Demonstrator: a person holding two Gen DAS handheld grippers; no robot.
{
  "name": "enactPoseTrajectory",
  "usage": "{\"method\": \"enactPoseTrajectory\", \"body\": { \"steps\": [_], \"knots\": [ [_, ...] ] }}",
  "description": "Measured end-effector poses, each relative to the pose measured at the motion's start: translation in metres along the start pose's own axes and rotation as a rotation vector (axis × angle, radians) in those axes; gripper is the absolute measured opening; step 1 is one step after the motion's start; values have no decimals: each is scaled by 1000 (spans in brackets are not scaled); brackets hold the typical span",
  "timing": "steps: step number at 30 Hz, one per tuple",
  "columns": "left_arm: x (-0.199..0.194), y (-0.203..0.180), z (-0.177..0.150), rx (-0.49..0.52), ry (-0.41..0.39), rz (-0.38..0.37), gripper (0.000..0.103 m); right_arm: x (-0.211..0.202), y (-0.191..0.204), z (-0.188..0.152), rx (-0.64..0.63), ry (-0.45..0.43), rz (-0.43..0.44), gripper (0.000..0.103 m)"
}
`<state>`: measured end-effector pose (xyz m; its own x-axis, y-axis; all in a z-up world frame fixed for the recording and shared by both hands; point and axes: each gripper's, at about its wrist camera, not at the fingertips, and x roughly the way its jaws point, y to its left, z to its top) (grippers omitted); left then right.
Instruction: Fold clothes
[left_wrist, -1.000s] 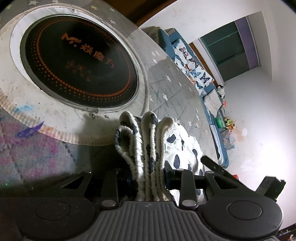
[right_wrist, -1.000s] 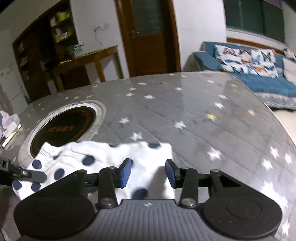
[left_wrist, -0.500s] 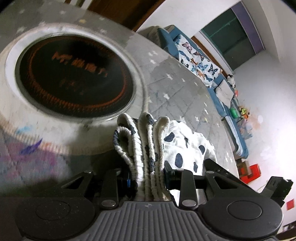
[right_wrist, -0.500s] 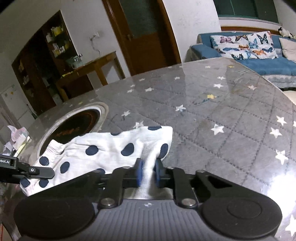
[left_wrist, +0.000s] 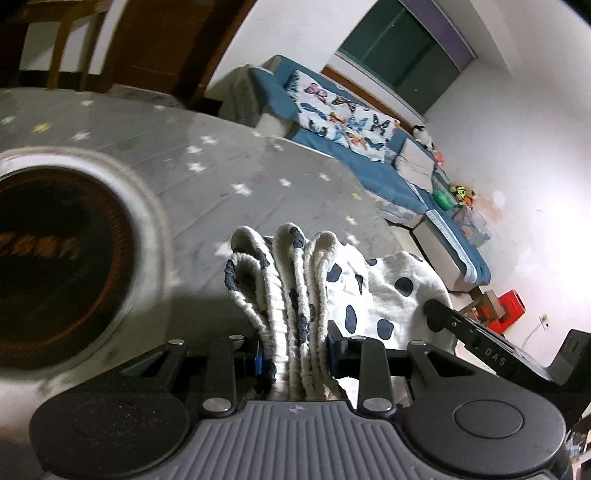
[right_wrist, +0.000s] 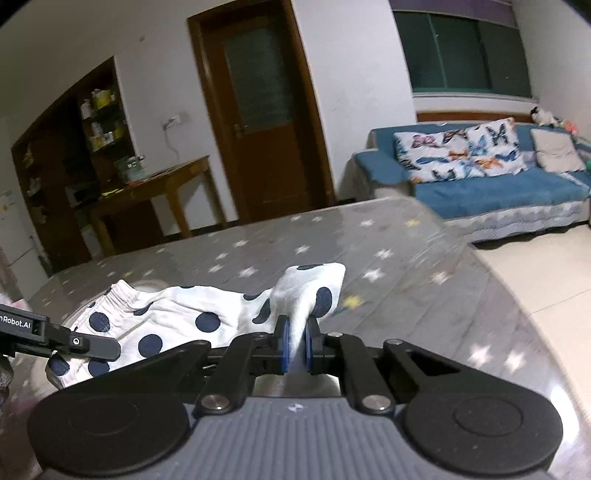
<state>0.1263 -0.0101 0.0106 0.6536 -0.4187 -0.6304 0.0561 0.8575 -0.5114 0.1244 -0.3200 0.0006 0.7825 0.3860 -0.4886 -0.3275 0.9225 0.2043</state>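
A white garment with dark blue polka dots (right_wrist: 173, 325), with a gathered elastic waistband (left_wrist: 288, 280), is hanging stretched between the two tools above the grey star-patterned tabletop (right_wrist: 388, 258). The left tool (left_wrist: 295, 354) is gripping the bunched waistband, its jaws standing partly apart with the thick ribbed folds packed between the pads, and the folds are fanning out upward past the fingertips. The rest of the fabric is spreading away to the right in the left wrist view, where part of the right tool's black frame is showing beside it. The right tool (right_wrist: 295, 350) is pinching a thin corner of the same garment, its blue pads closed almost together on the cloth, and the pinched corner is standing up in a small peak just beyond the fingertips. In the right wrist view the left tool's black arm is crossing the lower left, in front of the dotted fabric. A round dark induction cooktop (left_wrist: 55, 254) with orange markings is sitting set into the tabletop to the left of the waistband, blurred in the left wrist view. Beyond the tabletop, a blue sofa (right_wrist: 491, 192) is carrying butterfly-print cushions (right_wrist: 458, 155), and a brown wooden door (right_wrist: 266, 122) is standing shut beside a wooden side table (right_wrist: 159, 188).
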Motion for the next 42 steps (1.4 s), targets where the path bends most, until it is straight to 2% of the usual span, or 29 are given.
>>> {"method": "enactPoseTrajectory", "body": {
  "steps": [6,11,12,15,17,19,20,25,27,31,34,38,42],
  "knots": [
    [36,-19,13,21,4,-6,33,17,-25,18,-18,6,-72,7],
    [62,-18,9,28,54,35,37,41,-42,11,-5,62,-124,10],
    [66,-17,7,33,62,50,40,45,-44,9,-4,75,-131,11],
    [67,-13,5,45,74,87,56,54,-51,1,6,104,-150,14],
    [61,-12,7,62,56,96,57,54,-57,1,20,102,-156,14],
    [54,-13,10,86,28,108,66,50,-61,2,13,92,-154,14],
    [50,-14,12,102,8,116,66,50,-60,4,10,87,-147,15],
    [37,-33,16,190,-86,124,64,61,-54,12,-3,88,-92,21],
    [38,-41,17,215,-94,103,55,71,-50,13,-6,107,-78,21],
    [54,-52,18,257,-73,58,42,92,-50,13,-7,146,-63,26],
    [71,-53,19,275,-48,57,40,107,-49,12,-10,170,-65,27],
    [92,-45,17,294,-10,87,39,121,-49,10,-23,200,-68,35],
    [94,-39,16,285,-11,88,38,116,-48,12,-36,189,-56,36]
  ]
}}
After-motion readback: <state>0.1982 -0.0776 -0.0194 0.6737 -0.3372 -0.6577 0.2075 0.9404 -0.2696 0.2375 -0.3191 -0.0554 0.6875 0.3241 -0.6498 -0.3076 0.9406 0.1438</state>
